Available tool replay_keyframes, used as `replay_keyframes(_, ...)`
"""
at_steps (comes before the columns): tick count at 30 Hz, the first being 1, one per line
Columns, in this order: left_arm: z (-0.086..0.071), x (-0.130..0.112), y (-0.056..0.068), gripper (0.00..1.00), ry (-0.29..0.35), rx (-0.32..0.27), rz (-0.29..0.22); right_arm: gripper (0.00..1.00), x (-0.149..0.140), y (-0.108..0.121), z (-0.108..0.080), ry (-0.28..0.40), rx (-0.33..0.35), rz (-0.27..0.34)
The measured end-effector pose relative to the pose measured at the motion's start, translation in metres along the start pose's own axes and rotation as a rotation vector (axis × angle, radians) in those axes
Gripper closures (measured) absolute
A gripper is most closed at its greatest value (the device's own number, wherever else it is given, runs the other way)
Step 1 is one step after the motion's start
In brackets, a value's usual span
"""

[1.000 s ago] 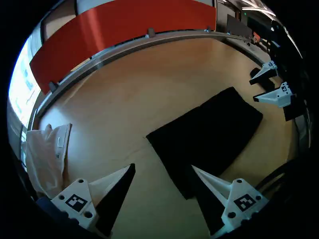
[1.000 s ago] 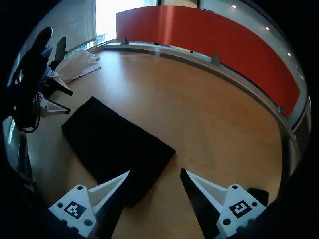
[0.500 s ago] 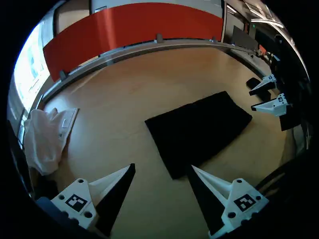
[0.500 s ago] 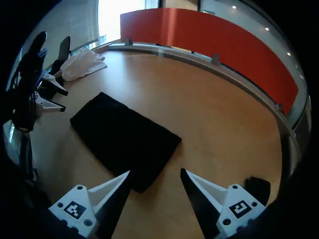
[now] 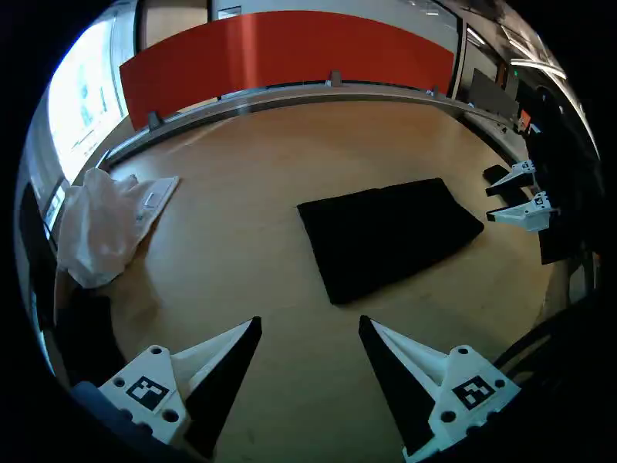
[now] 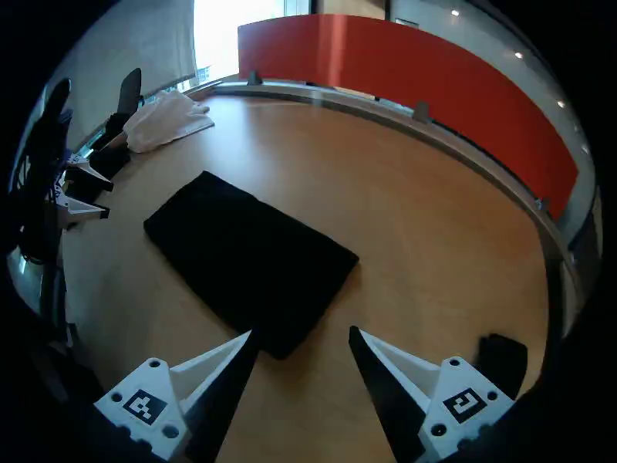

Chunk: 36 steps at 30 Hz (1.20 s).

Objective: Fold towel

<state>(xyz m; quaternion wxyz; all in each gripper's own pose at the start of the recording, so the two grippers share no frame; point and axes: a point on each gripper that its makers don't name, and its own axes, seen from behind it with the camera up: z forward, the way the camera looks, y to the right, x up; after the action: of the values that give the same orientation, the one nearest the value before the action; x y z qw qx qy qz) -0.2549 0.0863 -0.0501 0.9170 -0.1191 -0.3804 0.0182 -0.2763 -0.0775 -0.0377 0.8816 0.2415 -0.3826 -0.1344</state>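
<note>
My left gripper (image 5: 308, 319) and right gripper (image 6: 301, 330) both gape wide and empty, drawn back since a second ago; the folded black towel (image 5: 389, 231) lies flat on the table (image 5: 231, 255) just ahead, white cloth (image 5: 96, 224) farther off

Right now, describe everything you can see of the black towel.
The black towel is a plain dark cloth that looks folded into a flat rectangle with neat edges, lying askew on the wooden table. Only the table touches it; the open left gripper and right gripper are not gripping it.
</note>
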Motion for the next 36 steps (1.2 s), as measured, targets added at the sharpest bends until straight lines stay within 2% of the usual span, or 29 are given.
replay_keyframes(8, -0.009, -0.010, -0.002, 0.06, 0.013, 0.022, -0.033, 0.12, -0.003, -0.006, 0.002, -0.009, 0.018, -0.025)
replay_keyframes(18, -0.020, -0.027, -0.013, 0.06, 0.037, 0.088, -0.090, 0.12, -0.007, -0.011, 0.009, -0.021, 0.046, -0.062)
replay_keyframes(27, -0.030, -0.056, -0.013, 0.06, 0.036, 0.122, -0.139, 0.12, -0.016, -0.014, 0.014, -0.048, 0.073, -0.087)
replay_keyframes(36, -0.035, -0.068, -0.013, 0.06, 0.053, 0.137, -0.174, 0.14, -0.021, -0.016, 0.017, -0.063, 0.099, -0.118)
